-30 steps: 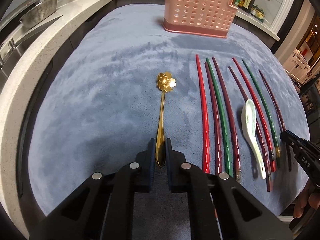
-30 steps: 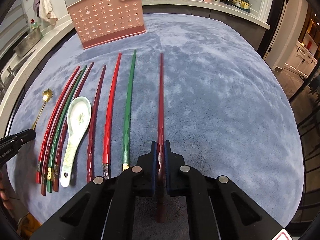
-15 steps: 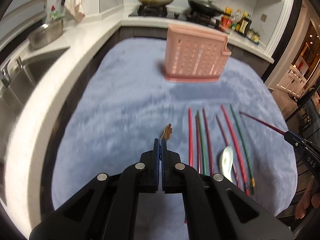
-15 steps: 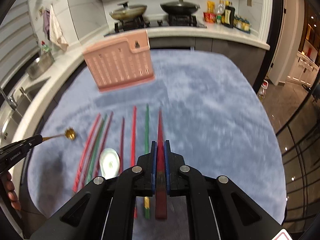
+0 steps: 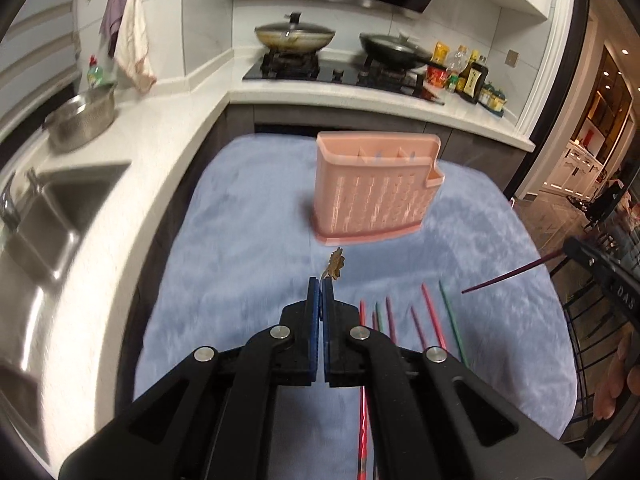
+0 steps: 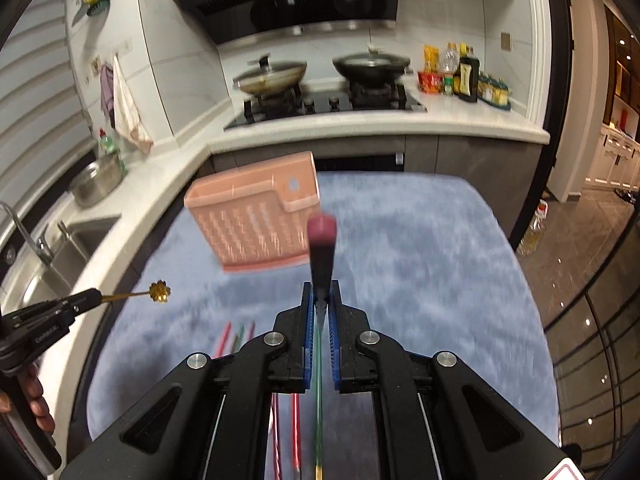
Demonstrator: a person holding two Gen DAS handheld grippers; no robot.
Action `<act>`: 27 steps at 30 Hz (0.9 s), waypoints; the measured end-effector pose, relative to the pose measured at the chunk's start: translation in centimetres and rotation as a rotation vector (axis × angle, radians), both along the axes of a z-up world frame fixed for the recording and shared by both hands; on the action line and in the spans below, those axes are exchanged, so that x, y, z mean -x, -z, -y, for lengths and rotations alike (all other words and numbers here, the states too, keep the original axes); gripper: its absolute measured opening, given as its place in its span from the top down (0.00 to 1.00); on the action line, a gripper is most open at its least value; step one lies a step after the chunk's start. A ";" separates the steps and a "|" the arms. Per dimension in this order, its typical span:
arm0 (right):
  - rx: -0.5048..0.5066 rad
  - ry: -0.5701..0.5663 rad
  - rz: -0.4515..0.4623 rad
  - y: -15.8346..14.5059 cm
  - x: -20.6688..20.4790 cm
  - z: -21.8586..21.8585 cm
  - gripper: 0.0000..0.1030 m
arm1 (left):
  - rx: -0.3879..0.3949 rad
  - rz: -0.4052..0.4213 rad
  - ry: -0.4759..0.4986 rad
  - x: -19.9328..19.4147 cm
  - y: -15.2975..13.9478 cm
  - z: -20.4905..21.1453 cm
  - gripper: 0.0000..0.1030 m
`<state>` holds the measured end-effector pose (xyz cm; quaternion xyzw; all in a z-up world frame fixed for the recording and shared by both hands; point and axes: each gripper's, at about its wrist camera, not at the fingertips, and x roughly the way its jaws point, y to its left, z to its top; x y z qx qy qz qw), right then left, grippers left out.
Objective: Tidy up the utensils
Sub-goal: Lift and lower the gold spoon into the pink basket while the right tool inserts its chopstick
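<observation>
My left gripper (image 5: 321, 282) is shut on the handle of a gold spoon (image 5: 336, 266), whose flower-shaped bowl sticks out ahead, lifted above the blue mat (image 5: 240, 220). My right gripper (image 6: 321, 287) is shut on a dark red chopstick (image 6: 321, 236), which points forward and up. A pink perforated utensil holder (image 5: 372, 192) stands upright on the far part of the mat, ahead of both grippers and apart from them. Several red, green and dark red chopsticks (image 5: 430, 312) lie side by side on the mat below. Each wrist view shows the other gripper, the left gripper (image 6: 94, 296) and the right gripper (image 5: 570, 246), off to the side.
A white counter with a sink (image 5: 52, 216) and a steel bowl (image 5: 80, 120) runs along the left. Behind the mat is a hob with two lidded pans (image 5: 296, 36) and bottles (image 5: 472, 76). The mat's right edge drops to the floor.
Both grippers have risen from the mat, the left with the gold spoon and the right with the dark red chopstick. The left gripper's jaws closed on the spoon handle. The holder's open top now shows.
</observation>
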<state>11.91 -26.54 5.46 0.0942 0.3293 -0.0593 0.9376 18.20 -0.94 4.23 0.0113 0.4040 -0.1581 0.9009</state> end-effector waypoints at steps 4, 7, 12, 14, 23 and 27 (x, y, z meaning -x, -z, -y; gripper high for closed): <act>0.018 0.011 0.085 -3.6 -3.1 1.0 0.93 | -0.010 0.059 0.033 -2.8 -3.2 1.2 0.99; 0.017 0.023 0.148 -6.3 -5.8 1.7 0.93 | -0.018 0.098 0.050 -4.5 -5.1 2.0 0.99; -0.001 0.022 0.200 -8.7 -10.5 2.0 0.93 | -0.040 0.110 0.067 -8.3 -6.6 3.7 0.99; -0.022 0.006 0.182 -8.3 -12.3 1.9 0.93 | -0.043 0.081 0.070 -9.3 -6.0 4.2 0.99; -0.037 -0.006 0.055 -3.2 -16.6 1.8 0.93 | -0.080 -0.011 0.057 -13.5 -2.3 5.3 0.99; -0.047 0.009 0.020 -1.8 -17.5 2.6 0.93 | -0.073 -0.026 0.052 -14.8 -1.6 5.6 0.97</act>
